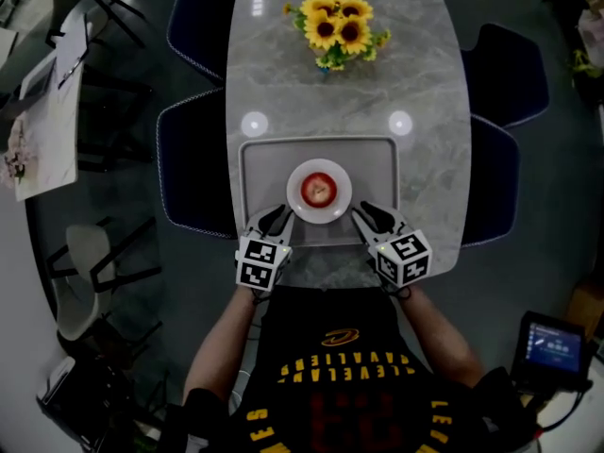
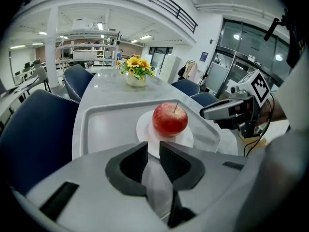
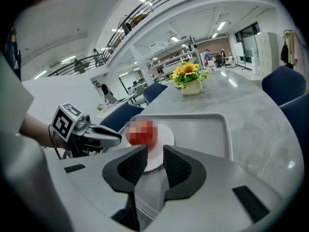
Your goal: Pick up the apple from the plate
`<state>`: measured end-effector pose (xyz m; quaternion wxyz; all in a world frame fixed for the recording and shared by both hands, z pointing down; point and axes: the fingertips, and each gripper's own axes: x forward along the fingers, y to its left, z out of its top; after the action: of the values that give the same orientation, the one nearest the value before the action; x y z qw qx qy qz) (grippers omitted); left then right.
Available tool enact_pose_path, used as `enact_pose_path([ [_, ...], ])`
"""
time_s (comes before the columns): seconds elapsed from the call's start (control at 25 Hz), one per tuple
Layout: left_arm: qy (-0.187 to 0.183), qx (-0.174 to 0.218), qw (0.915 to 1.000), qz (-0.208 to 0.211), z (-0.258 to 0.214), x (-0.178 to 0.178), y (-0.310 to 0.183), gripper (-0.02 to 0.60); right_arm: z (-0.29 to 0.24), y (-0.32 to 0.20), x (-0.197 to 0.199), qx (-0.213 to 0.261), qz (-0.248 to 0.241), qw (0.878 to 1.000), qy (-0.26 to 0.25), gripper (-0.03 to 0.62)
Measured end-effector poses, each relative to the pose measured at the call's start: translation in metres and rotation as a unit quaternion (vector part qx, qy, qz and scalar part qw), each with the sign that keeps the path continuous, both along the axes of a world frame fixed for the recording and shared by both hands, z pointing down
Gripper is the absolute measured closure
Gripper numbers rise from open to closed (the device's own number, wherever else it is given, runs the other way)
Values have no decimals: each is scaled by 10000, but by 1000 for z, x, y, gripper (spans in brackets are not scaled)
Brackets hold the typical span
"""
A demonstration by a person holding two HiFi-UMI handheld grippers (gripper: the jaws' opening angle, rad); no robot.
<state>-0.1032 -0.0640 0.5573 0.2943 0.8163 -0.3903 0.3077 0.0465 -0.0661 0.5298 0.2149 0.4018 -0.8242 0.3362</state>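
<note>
A red apple (image 1: 319, 190) (image 2: 170, 119) (image 3: 141, 132) sits upright on a small white plate (image 1: 294, 203) (image 2: 186, 139) in the middle of a grey tray (image 1: 264, 168). My left gripper (image 1: 276, 214) (image 2: 153, 151) rests at the tray's near edge, just left of the plate, with its jaws drawn together to a narrow gap and nothing between them. My right gripper (image 1: 364, 214) (image 3: 155, 156) mirrors it just right of the plate, its jaws likewise nearly touching and empty. Neither gripper touches the apple.
The tray lies on a grey marble table (image 1: 349, 92). A vase of sunflowers (image 1: 336, 23) stands at the far end. Dark blue chairs (image 1: 193, 168) (image 1: 495, 182) flank both sides. The person's torso is close to the near table edge.
</note>
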Motion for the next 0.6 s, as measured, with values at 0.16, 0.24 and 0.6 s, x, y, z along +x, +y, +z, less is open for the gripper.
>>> enact_pose_path([
  [0.16,-59,-197,9997,-142,23,5,-12,518,32,-14,3,-424,-72,9990,-147,493],
  [0.24,-80,-278,9994,-188,33,7,-18,517,47,-22,5,-575,-98,9982,-165,493],
  [0.6,8,-558,9979,-314,31,1,-9,518,53,-20,-3,-1003,-79,9948,-176,493],
])
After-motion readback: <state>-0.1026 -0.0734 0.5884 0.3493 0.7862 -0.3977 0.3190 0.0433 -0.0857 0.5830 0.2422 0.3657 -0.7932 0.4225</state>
